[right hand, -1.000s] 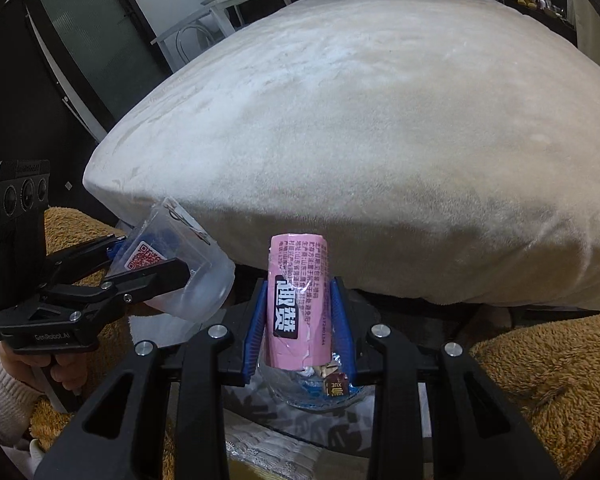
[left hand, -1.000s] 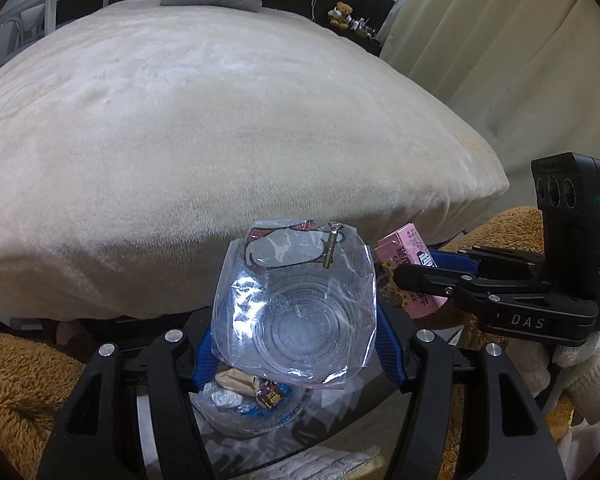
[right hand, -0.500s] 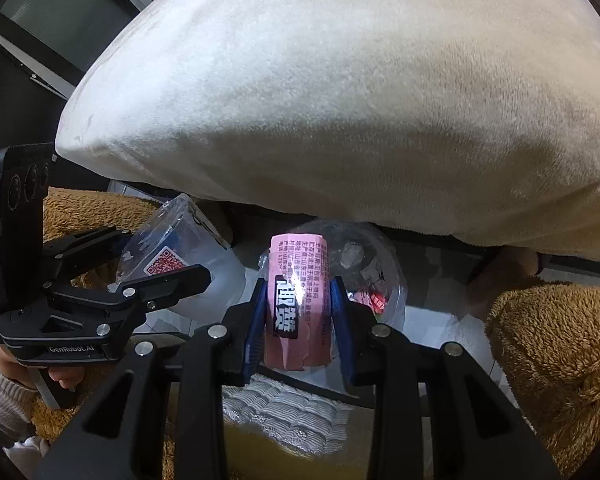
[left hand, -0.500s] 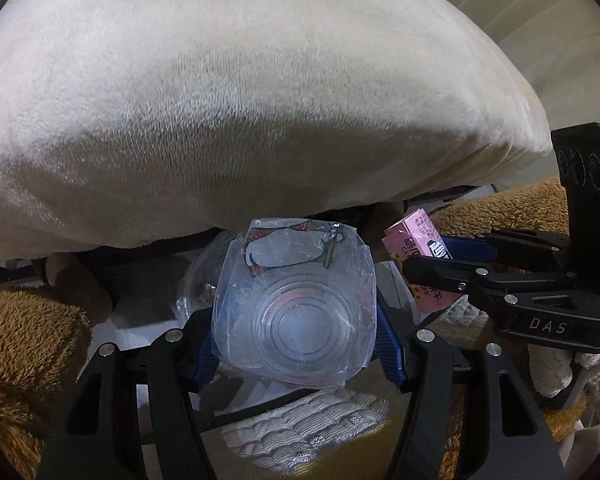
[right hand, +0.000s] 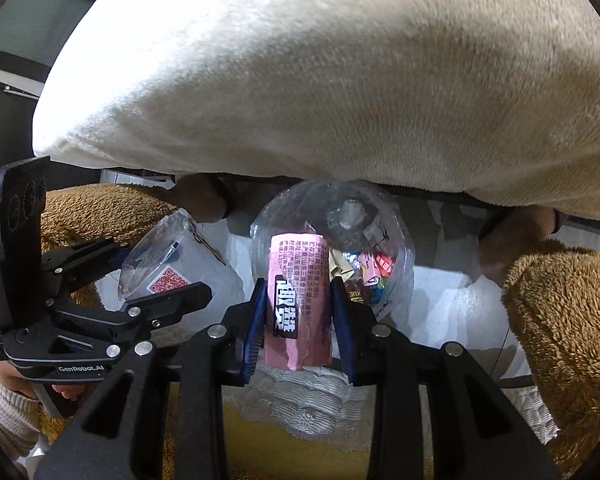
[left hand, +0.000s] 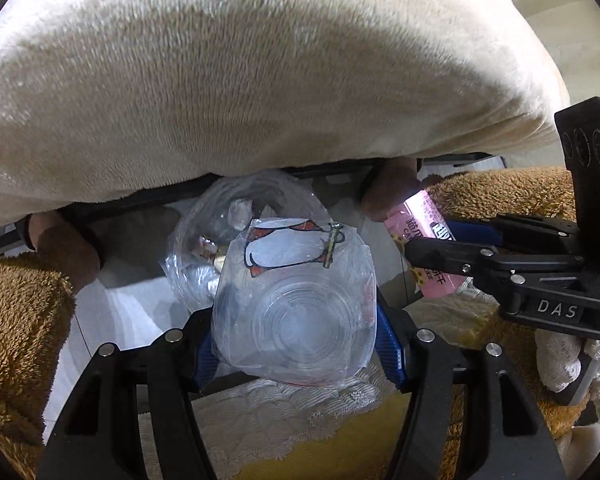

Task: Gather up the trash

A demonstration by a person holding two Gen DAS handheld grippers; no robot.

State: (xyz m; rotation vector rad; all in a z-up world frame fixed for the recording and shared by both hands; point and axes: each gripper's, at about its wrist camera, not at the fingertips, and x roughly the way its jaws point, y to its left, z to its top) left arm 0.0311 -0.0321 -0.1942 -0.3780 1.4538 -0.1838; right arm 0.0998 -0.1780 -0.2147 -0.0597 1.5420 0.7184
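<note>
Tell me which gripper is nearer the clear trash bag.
Hard to call: the left gripper and right gripper, each shut on trash, both hang just before the clear trash bag.

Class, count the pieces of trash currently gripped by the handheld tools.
2. A clear crinkled plastic cup sits in the left tool; a pink printed snack packet sits in the right tool. More wrappers lie ungripped in the clear trash bag beyond.
</note>
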